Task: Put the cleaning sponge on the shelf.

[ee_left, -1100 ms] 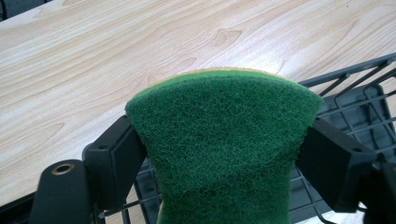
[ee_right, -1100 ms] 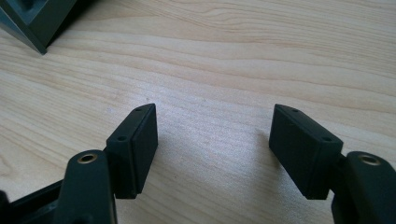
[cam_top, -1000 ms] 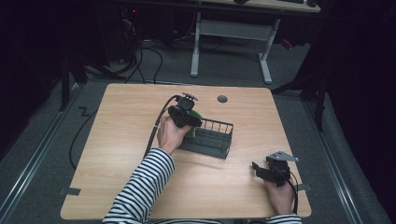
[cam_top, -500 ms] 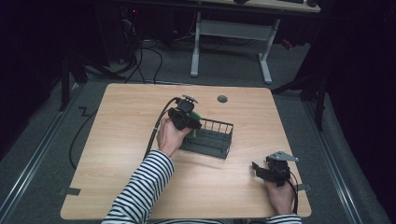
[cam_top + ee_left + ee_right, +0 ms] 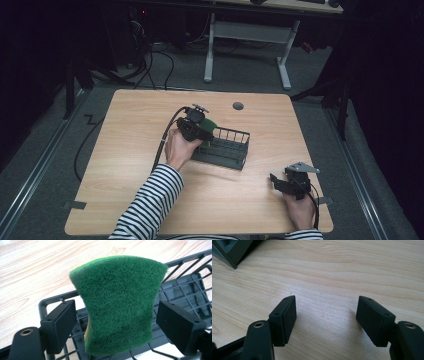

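A: Where is the green sponge [image 5: 117, 305]?

B: Over the black wire basket [image 5: 225, 150], at the desk's [image 5: 140, 145] centre. It stands between the spread jaws of the left tool [image 5: 200, 129]; neither pad visibly touches it.

A: And the right tool [image 5: 287, 182]?

B: Jaws spread wide around nothing, low above bare wood at about 5 o'clock, well apart from the basket.

One green scouring sponge [image 5: 117, 305], one black wire basket [image 5: 226, 148], one wooden table [image 5: 125, 150] with one round grommet hole [image 5: 238, 106]. Two handheld grippers, left [image 5: 199, 131] and right [image 5: 280, 182], each in one hand. One striped sleeve [image 5: 145, 205], plus one white desk frame [image 5: 247, 37] beyond.
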Motion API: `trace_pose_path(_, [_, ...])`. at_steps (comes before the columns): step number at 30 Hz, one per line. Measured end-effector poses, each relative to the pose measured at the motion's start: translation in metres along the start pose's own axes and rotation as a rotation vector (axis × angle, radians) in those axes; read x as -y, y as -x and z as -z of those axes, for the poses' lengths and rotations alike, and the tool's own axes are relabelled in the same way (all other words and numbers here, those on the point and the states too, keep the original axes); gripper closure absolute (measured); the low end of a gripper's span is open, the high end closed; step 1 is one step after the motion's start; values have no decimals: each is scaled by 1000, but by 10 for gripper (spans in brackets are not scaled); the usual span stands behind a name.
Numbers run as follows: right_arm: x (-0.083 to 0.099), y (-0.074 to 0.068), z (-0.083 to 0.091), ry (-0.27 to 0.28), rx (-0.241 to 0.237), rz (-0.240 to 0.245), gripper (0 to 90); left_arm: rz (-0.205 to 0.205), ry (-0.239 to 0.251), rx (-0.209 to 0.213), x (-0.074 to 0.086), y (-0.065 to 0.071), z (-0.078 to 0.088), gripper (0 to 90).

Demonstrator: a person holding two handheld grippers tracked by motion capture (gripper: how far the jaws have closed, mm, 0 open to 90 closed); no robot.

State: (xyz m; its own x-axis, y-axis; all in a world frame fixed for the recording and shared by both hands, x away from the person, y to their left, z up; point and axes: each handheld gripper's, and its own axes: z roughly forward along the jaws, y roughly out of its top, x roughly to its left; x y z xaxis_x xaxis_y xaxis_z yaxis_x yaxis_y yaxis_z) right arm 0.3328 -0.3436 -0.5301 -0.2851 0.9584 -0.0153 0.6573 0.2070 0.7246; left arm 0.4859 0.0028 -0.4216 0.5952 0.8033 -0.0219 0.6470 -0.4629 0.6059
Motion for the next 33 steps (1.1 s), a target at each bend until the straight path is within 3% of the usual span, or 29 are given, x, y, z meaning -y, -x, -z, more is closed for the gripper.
trace_pose_path(8, [0,0,0,0,0,0,327,16,40,19,12,-10,16,162])
trace_pose_path(33, [0,0,0,0,1,-1,327,66,119,11,64,-46,61,168])
